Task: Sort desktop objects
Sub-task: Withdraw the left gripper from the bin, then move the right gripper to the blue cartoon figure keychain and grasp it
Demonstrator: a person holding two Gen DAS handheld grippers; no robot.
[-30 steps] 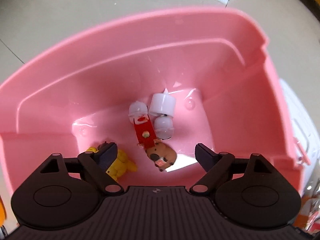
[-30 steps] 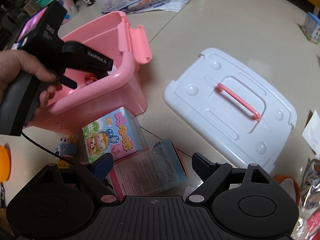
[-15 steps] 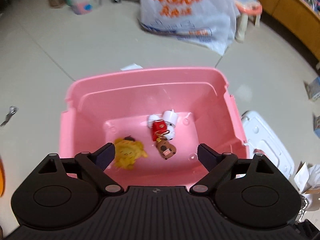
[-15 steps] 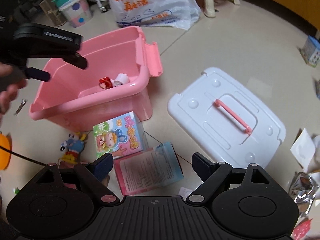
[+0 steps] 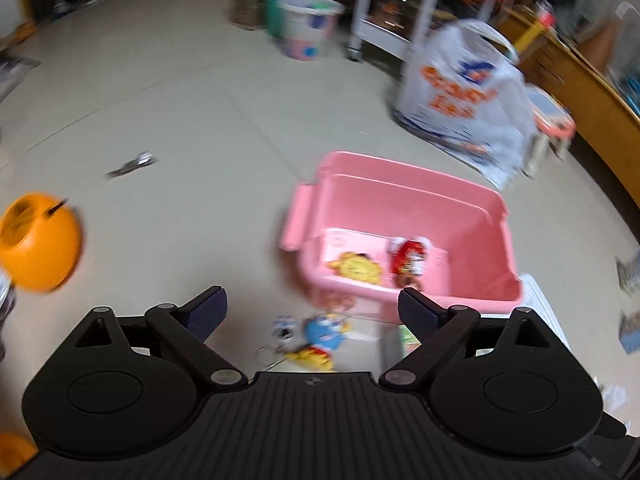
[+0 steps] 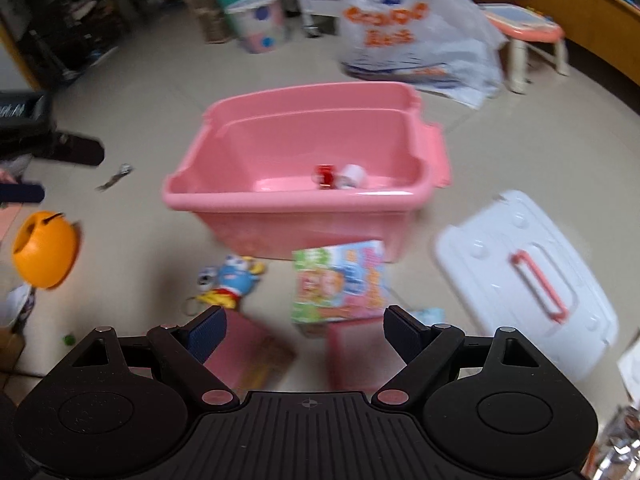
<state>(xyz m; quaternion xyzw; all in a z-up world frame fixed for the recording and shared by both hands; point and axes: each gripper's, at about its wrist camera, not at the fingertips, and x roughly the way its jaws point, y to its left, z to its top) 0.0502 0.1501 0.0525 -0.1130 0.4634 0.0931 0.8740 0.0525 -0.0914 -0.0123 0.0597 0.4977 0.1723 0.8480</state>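
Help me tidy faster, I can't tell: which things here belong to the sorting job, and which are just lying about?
Job:
- pink bin, yellow toy and red toy inside
- blue toy
- picture box
- pink booklet
- white lid

Lying about:
- plastic bag
- orange ball
- dotted bucket
- small stool

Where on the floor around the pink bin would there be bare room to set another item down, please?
Bare floor lies left of the pink bin, between it and the orange ball, and behind it towards the plastic bag. In front it is crowded: blue toy, picture box, white lid.
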